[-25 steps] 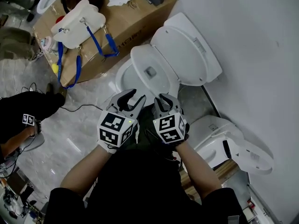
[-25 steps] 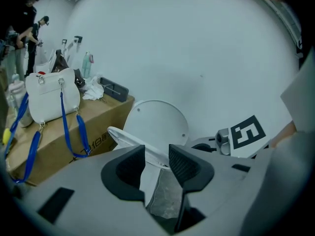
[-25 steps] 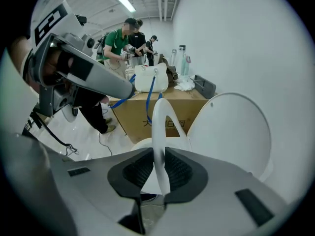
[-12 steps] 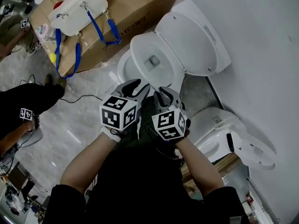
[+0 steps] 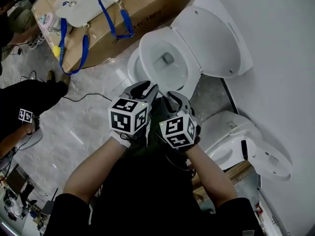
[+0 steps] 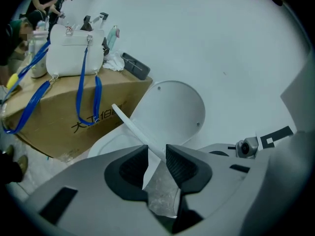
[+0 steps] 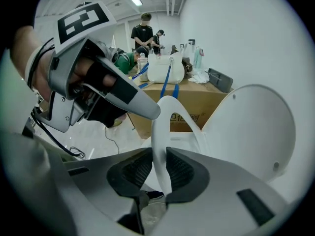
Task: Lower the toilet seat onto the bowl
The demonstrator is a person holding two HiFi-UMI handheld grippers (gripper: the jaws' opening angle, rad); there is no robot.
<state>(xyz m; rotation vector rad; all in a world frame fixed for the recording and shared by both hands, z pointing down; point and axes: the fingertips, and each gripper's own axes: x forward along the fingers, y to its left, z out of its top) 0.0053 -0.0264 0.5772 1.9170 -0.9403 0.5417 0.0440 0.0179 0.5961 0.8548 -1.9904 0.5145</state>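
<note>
At the front edge of the bowl [image 5: 132,70], the toilet seat [image 7: 160,127] stands raised, leaning toward the lid [image 5: 216,38] and the wall, hinge on the far side. Its front rim runs between both tongs. The left tongs [image 6: 157,159] are closing around it, not yet gripping, while the right tongs [image 7: 158,168] pinch it while opening. Lowering likely means swinging that rim down toward the person.
</note>
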